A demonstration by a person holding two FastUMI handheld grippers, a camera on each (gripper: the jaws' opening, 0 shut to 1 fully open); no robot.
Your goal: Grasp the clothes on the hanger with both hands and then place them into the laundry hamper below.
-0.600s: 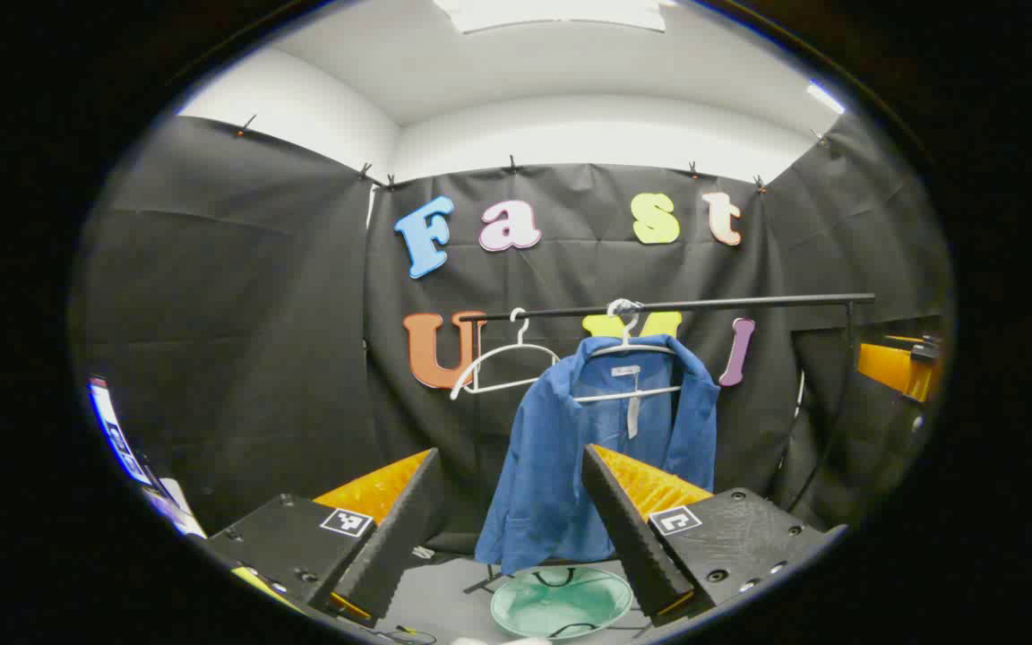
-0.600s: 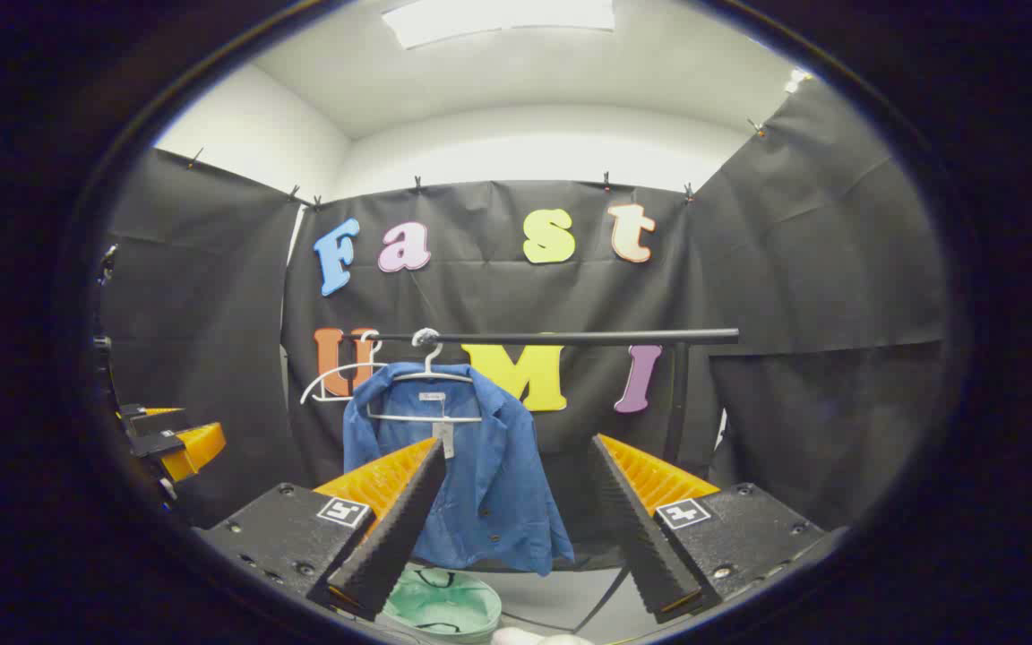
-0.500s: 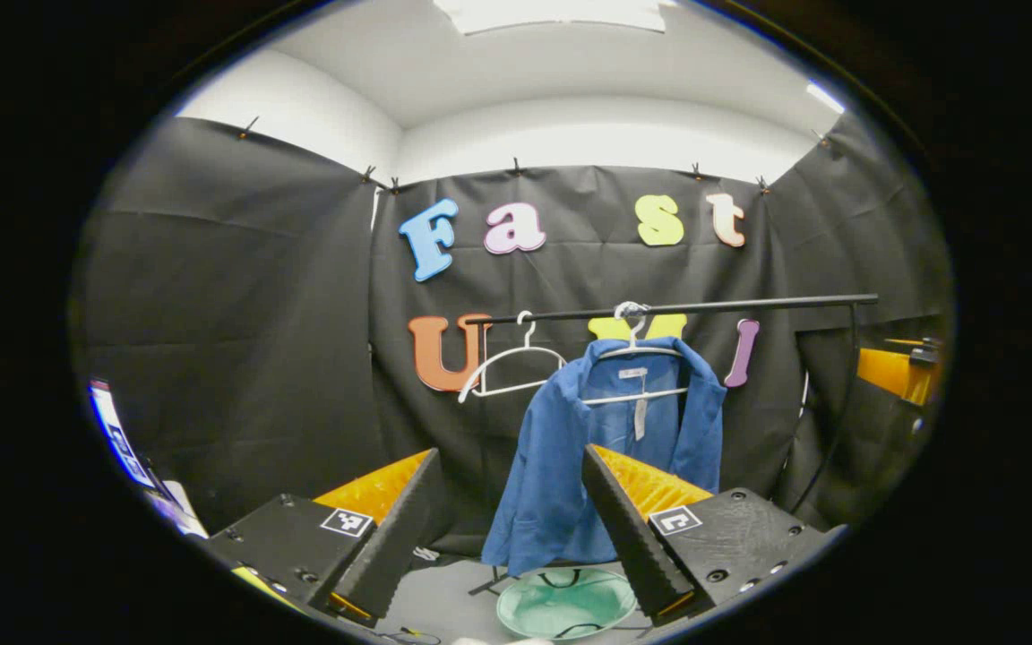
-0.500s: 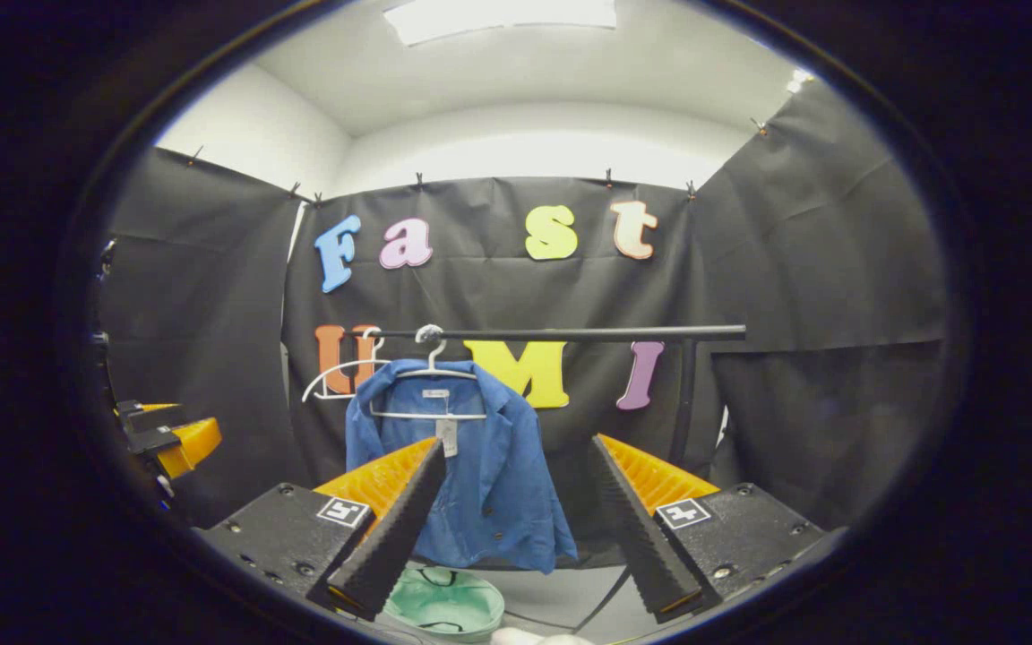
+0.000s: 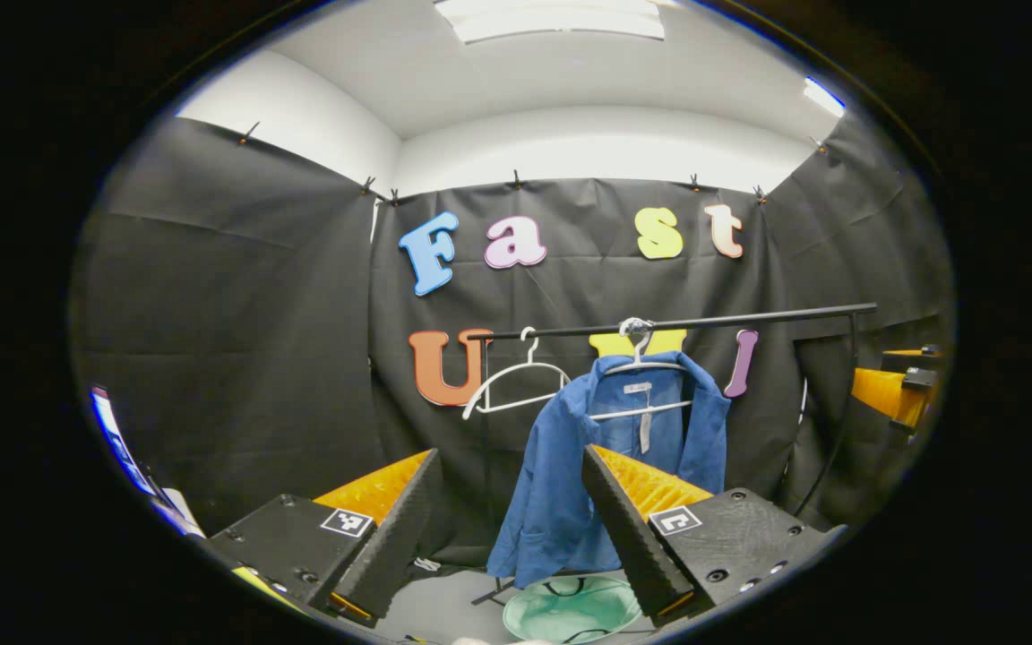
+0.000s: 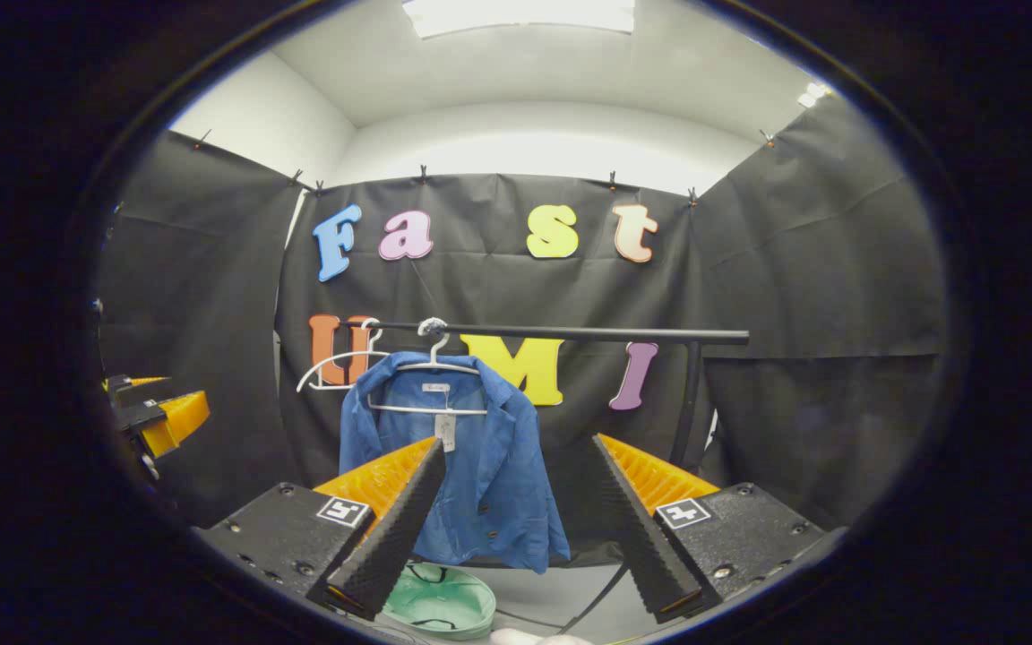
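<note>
On the long black metal rail (image 5: 677, 321) hangs a white wire hanger (image 5: 644, 365) with a blue button-up shirt (image 5: 570, 475) on it. Beside that shirt, further along the rail, hangs a bare white hanger (image 5: 516, 381). Right under the shirt, on the grey floor (image 6: 552, 600), sits a round pale green laundry hamper (image 5: 570, 609). Well in front of the shirt, the left gripper (image 5: 509, 528) has its two fingers spread wide with nothing between them. Also well in front of the shirt, the right gripper (image 6: 516, 520) is spread wide too and holds nothing. Neither gripper touches the shirt
</note>
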